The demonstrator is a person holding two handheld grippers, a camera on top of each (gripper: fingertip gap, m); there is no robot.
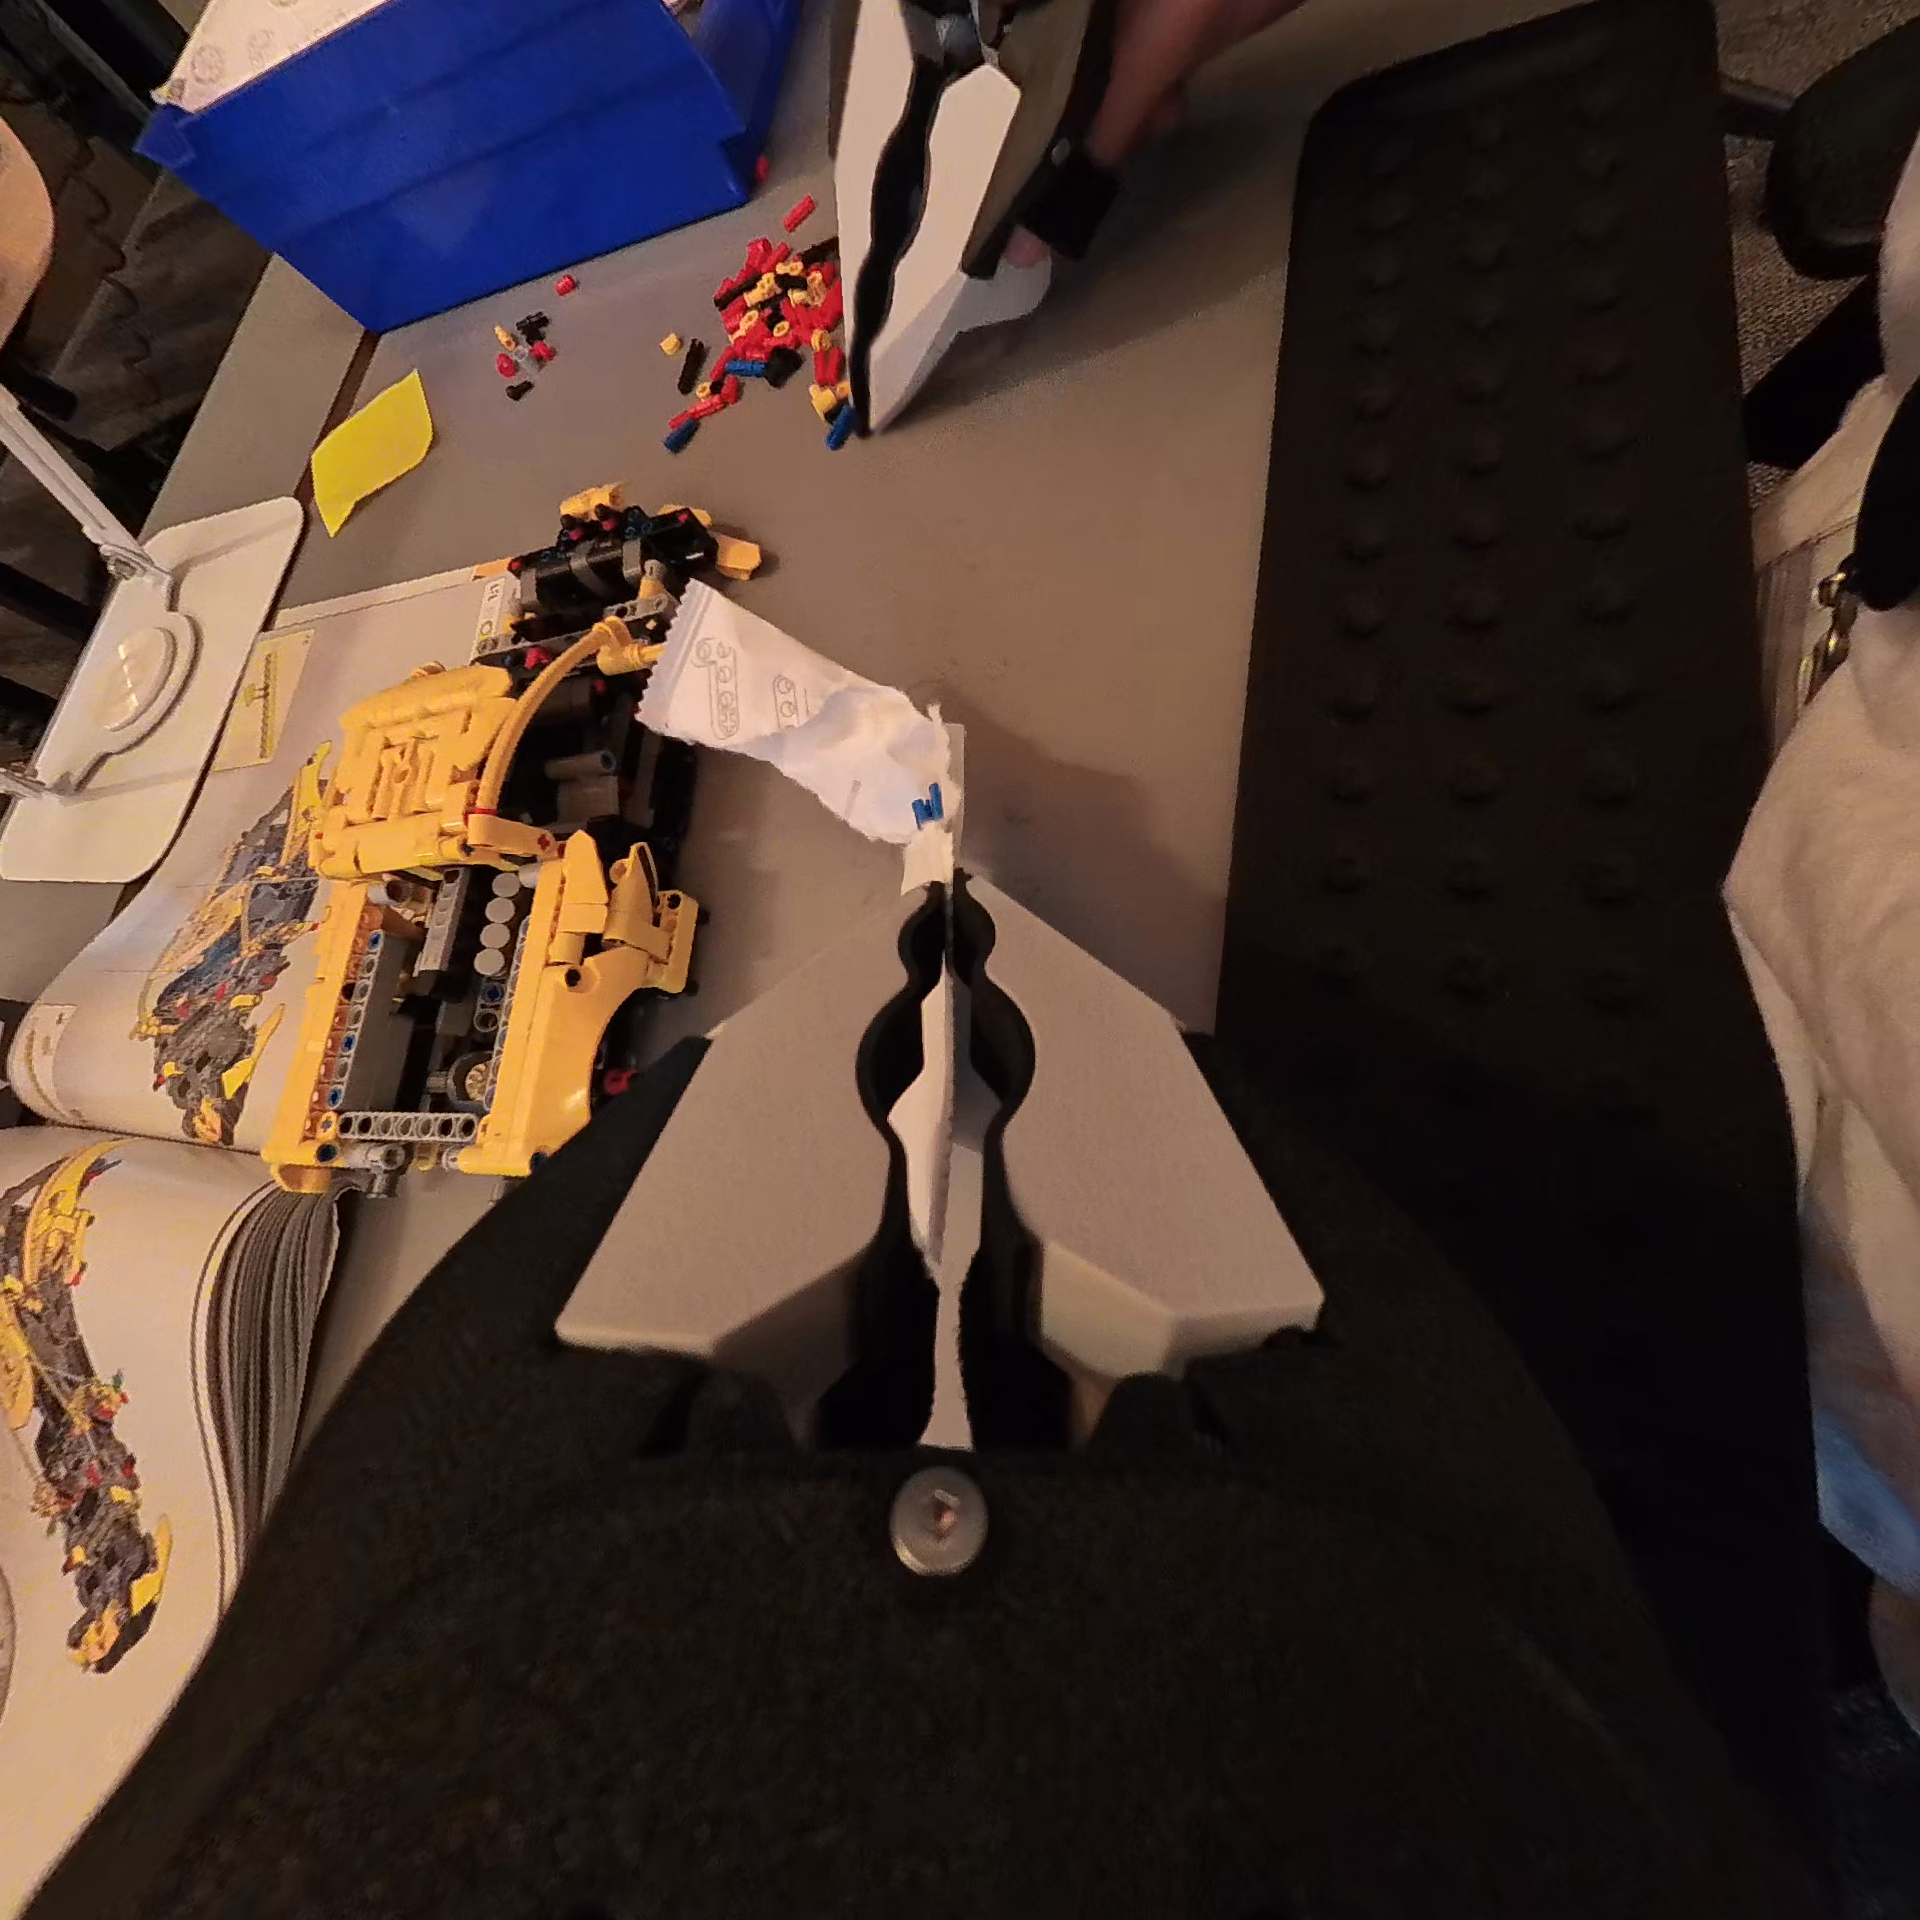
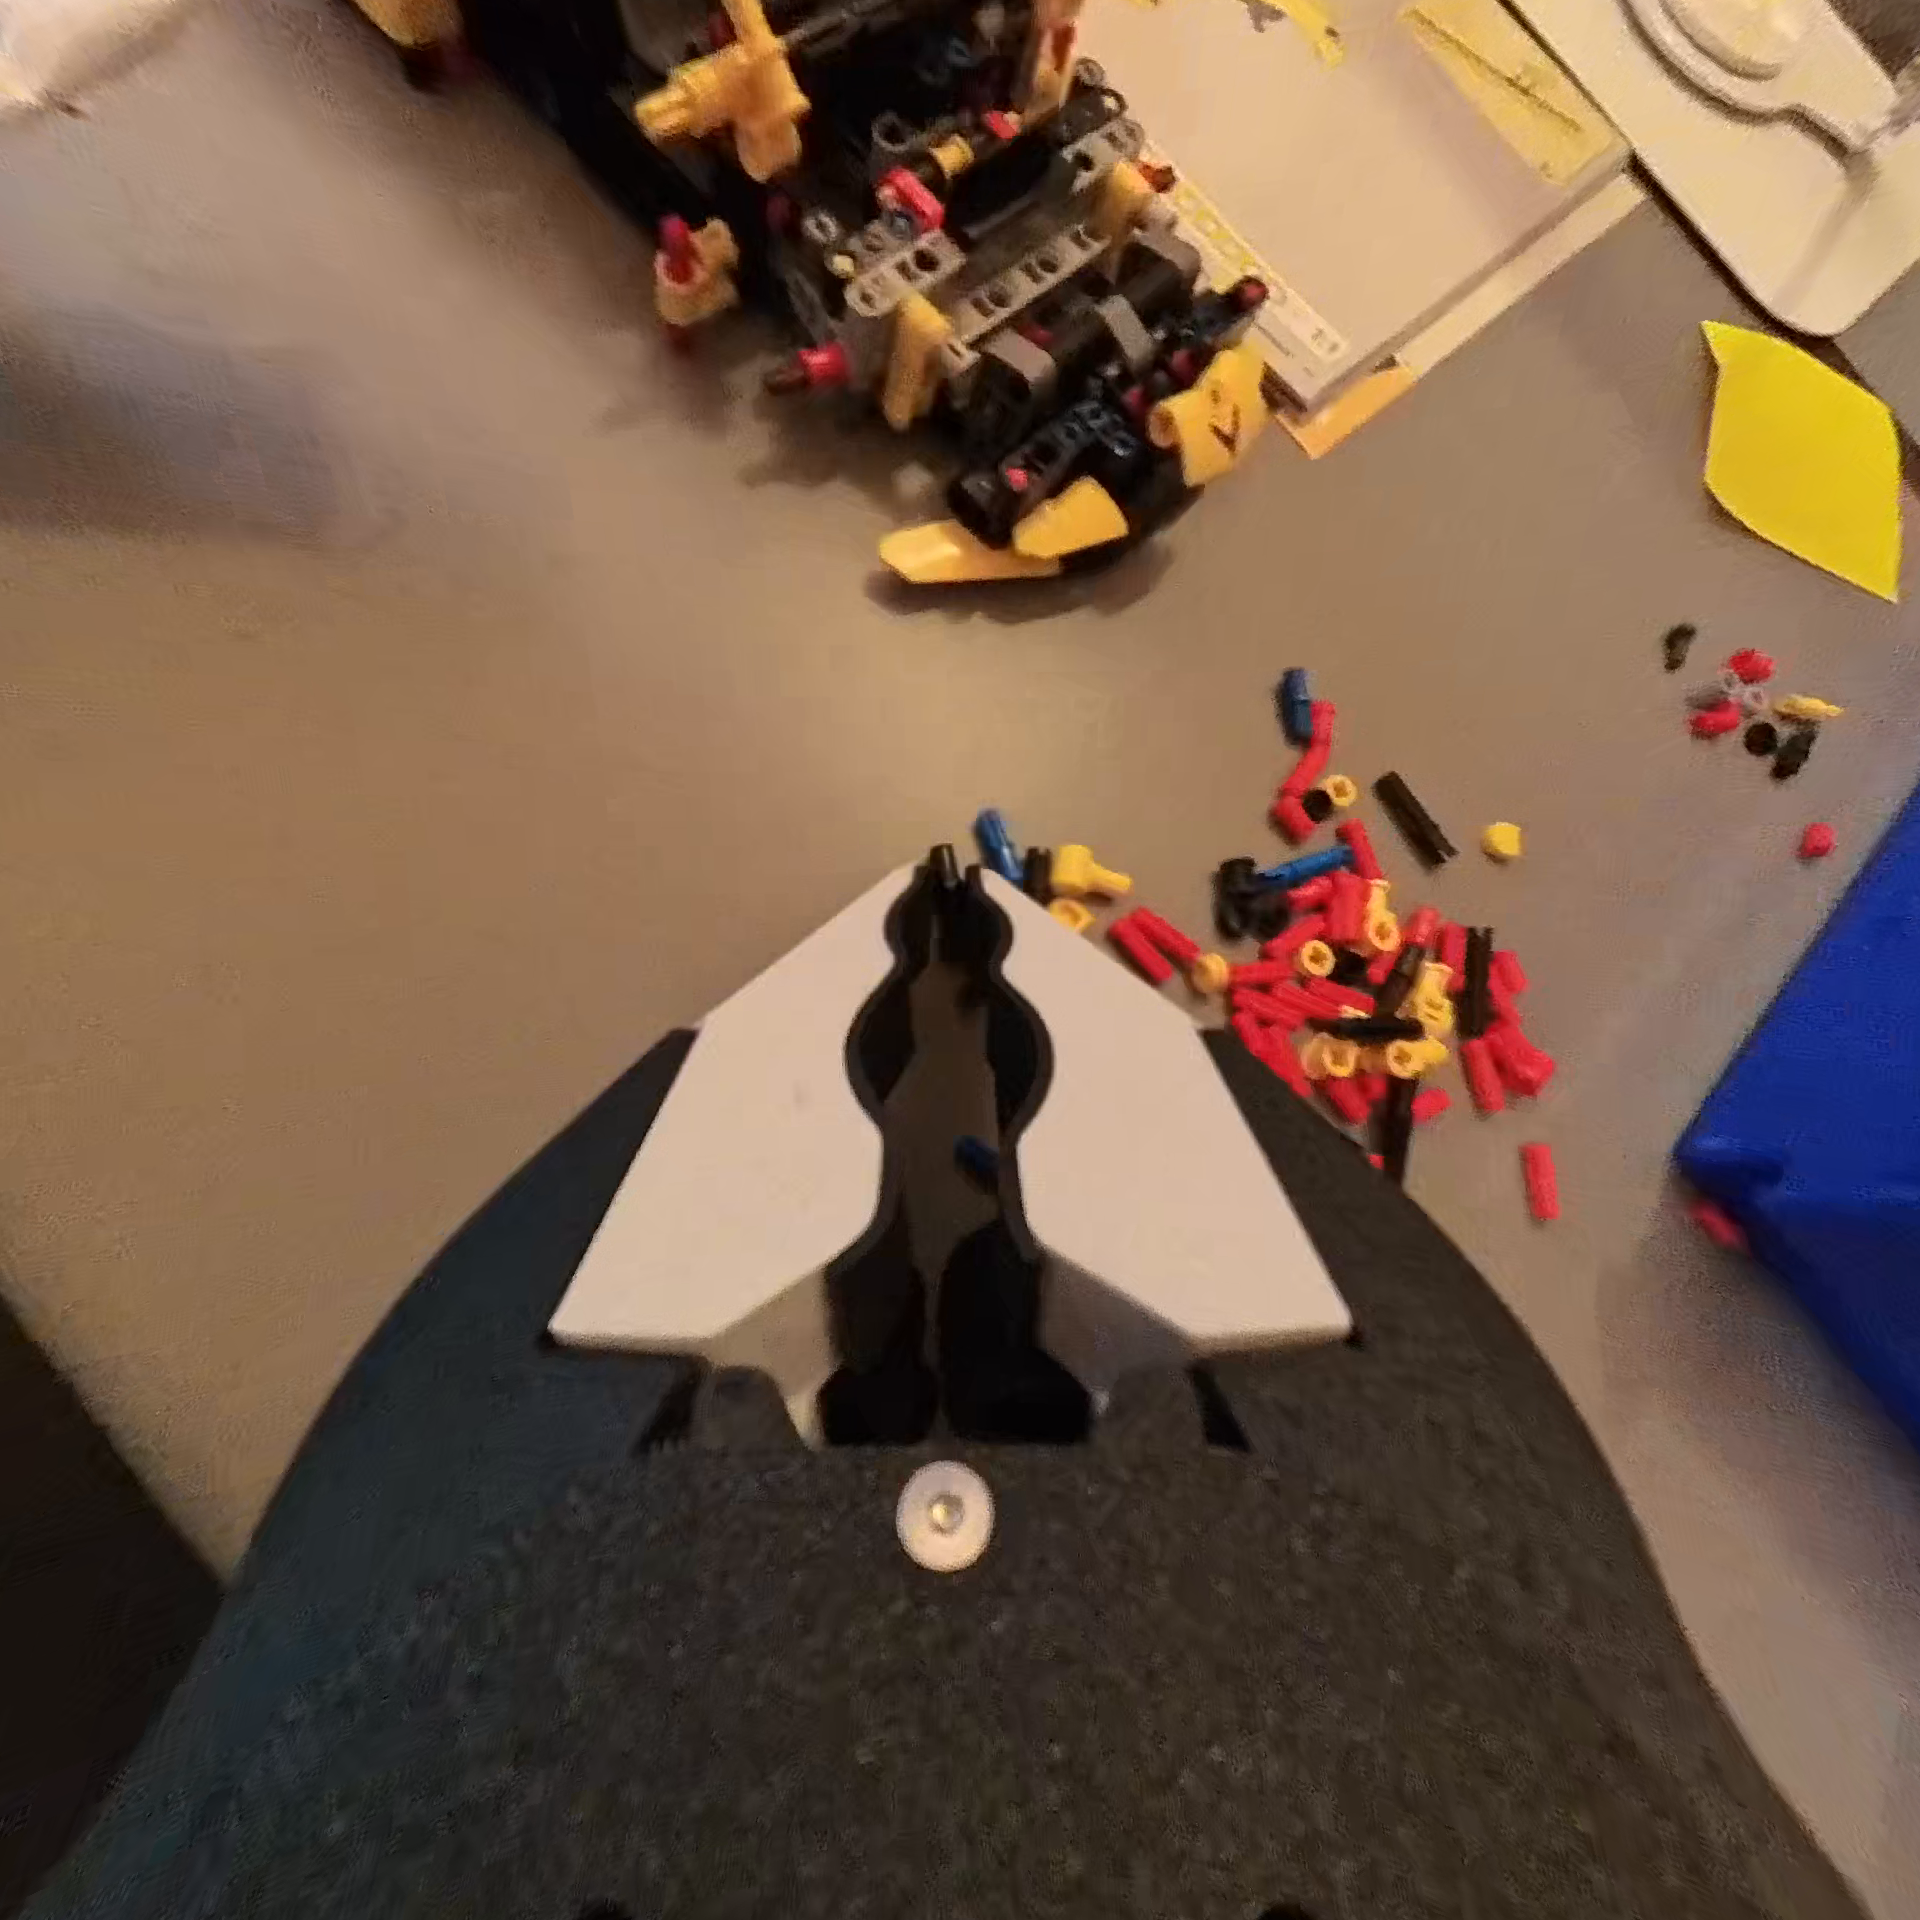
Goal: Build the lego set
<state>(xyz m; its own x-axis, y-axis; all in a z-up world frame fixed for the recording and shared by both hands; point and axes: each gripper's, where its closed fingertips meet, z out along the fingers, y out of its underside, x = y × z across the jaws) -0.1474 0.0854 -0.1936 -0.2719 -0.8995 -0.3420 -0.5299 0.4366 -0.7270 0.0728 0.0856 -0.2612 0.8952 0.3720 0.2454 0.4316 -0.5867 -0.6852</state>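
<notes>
Left wrist view: camera sat behind left gripper [image 1: 948, 883], looked forward and steeply down onto grey table [image 1: 1091, 582]; high enough to take in most of tabletop.

Right wrist view: camera sat behind right gripper [image 2: 954, 868], looked forward and down, lower and nearer to table [image 2: 416, 779].

Shared ground: yellow lego model [image 1: 488, 862] [image 2: 966, 260], pile of loose pins [image 1: 774, 322] [image 2: 1371, 987], yellow sheet [image 1: 374, 447] [image 2: 1808, 457], blue bin [image 1: 468, 145] [image 2: 1829, 1122]. Views faced roughly opposite ways; right gripper [image 1: 862, 416] showed far off in left wrist view.

white paper bag [image 1: 790, 717] with printed part outlines, instruction booklet [image 1: 156, 997] with pictures, no text legible
</notes>
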